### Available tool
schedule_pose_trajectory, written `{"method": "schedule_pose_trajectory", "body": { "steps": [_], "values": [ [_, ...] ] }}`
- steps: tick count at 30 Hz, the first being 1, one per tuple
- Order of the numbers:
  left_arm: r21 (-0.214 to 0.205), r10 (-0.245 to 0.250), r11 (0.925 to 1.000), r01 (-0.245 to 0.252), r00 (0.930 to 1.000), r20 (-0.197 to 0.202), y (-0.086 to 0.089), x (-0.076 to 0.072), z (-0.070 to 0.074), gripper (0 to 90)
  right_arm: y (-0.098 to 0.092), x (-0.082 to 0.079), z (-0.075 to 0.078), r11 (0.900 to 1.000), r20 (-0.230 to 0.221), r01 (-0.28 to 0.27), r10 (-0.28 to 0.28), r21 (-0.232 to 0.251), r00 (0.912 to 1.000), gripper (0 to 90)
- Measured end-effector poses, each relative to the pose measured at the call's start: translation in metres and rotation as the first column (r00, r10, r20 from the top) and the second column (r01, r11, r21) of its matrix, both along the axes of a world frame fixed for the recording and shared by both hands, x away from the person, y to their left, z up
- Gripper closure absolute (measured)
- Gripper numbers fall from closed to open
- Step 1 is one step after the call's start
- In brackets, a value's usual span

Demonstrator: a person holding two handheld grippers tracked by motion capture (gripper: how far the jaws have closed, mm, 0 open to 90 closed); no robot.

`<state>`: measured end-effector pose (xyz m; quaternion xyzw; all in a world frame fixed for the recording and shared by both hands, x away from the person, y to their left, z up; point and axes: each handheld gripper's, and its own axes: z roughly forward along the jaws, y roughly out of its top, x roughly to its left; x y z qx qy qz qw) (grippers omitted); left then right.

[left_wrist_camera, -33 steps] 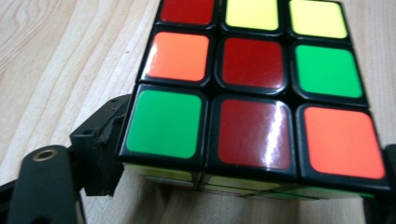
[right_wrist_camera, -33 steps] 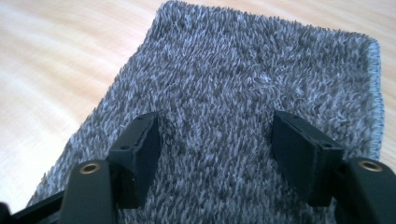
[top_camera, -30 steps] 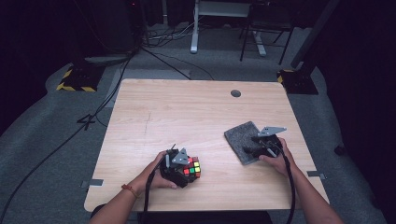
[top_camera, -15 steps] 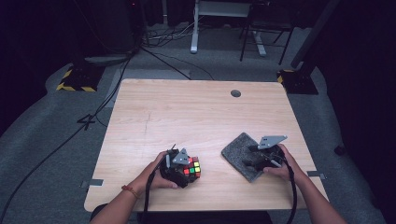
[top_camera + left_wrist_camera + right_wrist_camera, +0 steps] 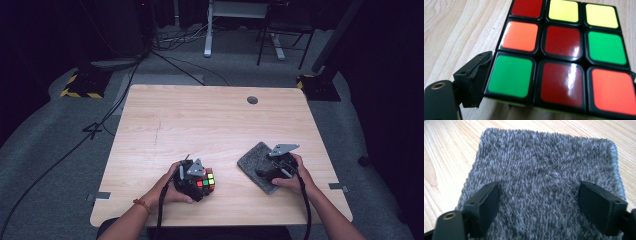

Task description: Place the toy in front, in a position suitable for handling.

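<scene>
A scrambled Rubik's cube (image 5: 207, 180) rests near the table's front edge, left of centre. My left gripper (image 5: 199, 183) is shut on it. In the left gripper view the cube (image 5: 564, 40) shows red, orange, green and yellow stickers, and the left jaw presses its side. At the front right lies a grey shaggy mat (image 5: 253, 163). My right gripper (image 5: 273, 173) rests on it, open. In the right gripper view the mat (image 5: 544, 157) lies under the right gripper (image 5: 539, 195), whose jaws stand wide apart with only pile between them.
The wooden table (image 5: 200, 120) has a round cable hole (image 5: 252, 100) at the back right. Beyond the table, cables, a desk frame and yellow-black marked bases stand on the dark carpet floor.
The grey mat and my right gripper have shifted a little toward the table's near edge. The left gripper and the cube have stayed in place.
</scene>
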<state>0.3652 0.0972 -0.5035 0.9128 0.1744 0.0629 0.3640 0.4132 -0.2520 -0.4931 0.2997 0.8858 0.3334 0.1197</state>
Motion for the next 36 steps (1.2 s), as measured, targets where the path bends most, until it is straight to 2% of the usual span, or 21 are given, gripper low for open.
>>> {"method": "schedule_pose_trajectory", "body": {
  "steps": [4,5,6,7,8,13,16,20,21,22,24,25,26,27,28,29,30,31,34,35,36],
  "values": [
    [-0.003,0.0,1.0,0.0,1.0,0.003,-0.003,0.0,0.001,14.4,0.001,-0.003,0.003,0.9995,-0.005,-0.032,0.032,0.008,0.9995,43.7],
    [-0.003,0.0,1.0,0.0,1.0,0.003,-0.003,0.0,0.001,16.5,0.001,-0.003,0.003,0.9995,-0.005,-0.032,0.032,0.008,0.9995,43.7],
    [-0.008,-0.003,1.0,0.003,1.0,0.003,-0.004,0.0,0.001,16.5,0.002,-0.004,0.004,0.999,-0.003,-0.042,0.042,0.015,0.9991,51.6],
    [-0.019,-0.008,0.9998,0.008,1.0,0.0,-0.006,0.0,0.001,22.2,0.004,-0.005,0.004,0.9988,0.0,-0.046,0.046,0.018,0.9989,61.4],
    [-0.02,-0.017,0.9997,0.017,0.9999,0.002,-0.007,0.0,0.001,23.8,0.004,-0.005,0.004,0.9985,0.003,-0.051,0.051,0.019,0.9987,65.2],
    [-0.022,-0.03,0.9993,0.03,0.9996,0.001,-0.01,0.001,0.003,32.8,0.006,-0.006,0.005,0.9981,0.01,-0.056,0.056,0.025,0.9984,73.4],
    [-0.008,-0.037,0.9993,0.037,0.9992,0.016,-0.012,0.001,0.004,33.4,0.006,-0.008,0.008,0.9977,0.028,-0.063,0.062,0.027,0.9977,76.0],
    [-0.002,-0.057,0.9984,0.057,0.9982,0.021,-0.016,0.0,0.006,33.6,0.009,-0.013,0.017,0.9926,0.055,-0.101,0.097,0.069,0.9938,76.8],
    [-0.008,-0.071,0.9975,0.071,0.9974,0.017,-0.019,-0.001,0.009,33.6,0.012,-0.018,0.026,0.9854,0.074,-0.139,0.132,0.098,0.9885,77.0],
    [-0.008,-0.071,0.9975,0.071,0.9974,0.017,-0.019,-0.001,0.009,33.6,0.012,-0.018,0.026,0.9854,0.074,-0.139,0.132,0.098,0.9885,77.0],
    [-0.003,-0.079,0.9968,0.08,0.9963,0.033,-0.024,-0.001,0.013,33.6,0.019,-0.028,0.043,0.9706,0.107,-0.188,0.173,0.151,0.9791,77.0],
    [-0.003,-0.079,0.9968,0.08,0.9963,0.033,-0.024,-0.001,0.013,33.6,0.019,-0.028,0.043,0.9706,0.107,-0.188,0.173,0.151,0.9791,77.0],
    [0.015,-0.082,0.9965,0.082,0.996,0.035,-0.03,-0.001,0.015,33.7,0.026,-0.035,0.053,0.9606,0.126,-0.222,0.203,0.167,0.9711,77.0],
    [0.015,-0.082,0.9965,0.082,0.996,0.035,-0.03,-0.001,0.015,33.7,0.026,-0.035,0.053,0.9606,0.126,-0.222,0.203,0.167,0.9711,77.0],
    [0.037,-0.091,0.9953,0.09,0.9947,0.048,-0.036,-0.002,0.016,33.7,0.035,-0.041,0.06,0.9503,0.137,-0.256,0.234,0.177,0.9625,76.9],
    [0.037,-0.091,0.9953,0.09,0.9947,0.048,-0.036,-0.002,0.016,33.7,0.035,-0.041,0.06,0.9503,0.137,-0.256,0.234,0.177,0.9625,76.9],
    [0.067,-0.097,0.9935,0.093,0.9932,0.064,-0.042,-0.002,0.016,33.7,0.045,-0.048,0.065,0.9402,0.145,-0.291,0.268,0.177,0.9525,76.9],
    [0.07,-0.104,0.9926,0.099,0.9923,0.068,-0.044,-0.002,0.017,33.7,0.051,-0.051,0.067,0.936,0.147,-0.308,0.285,0.17,0.9472,76.9],
    [0.075,-0.115,0.9913,0.108,0.9892,0.091,-0.05,-0.004,0.02,33.7,0.061,-0.055,0.068,0.9329,0.15,-0.33,0.309,0.144,0.9391,76.9],
    [0.074,-0.116,0.9913,0.109,0.9892,0.09,-0.053,-0.004,0.022,33.7,0.068,-0.057,0.067,0.9329,0.152,-0.34,0.322,0.117,0.9345,76.9],
    [0.099,-0.128,0.9882,0.117,0.9845,0.12,-0.06,-0.005,0.026,33.7,0.077,-0.06,0.066,0.9311,0.154,-0.355,0.339,0.085,0.928,76.9]
  ]
}}
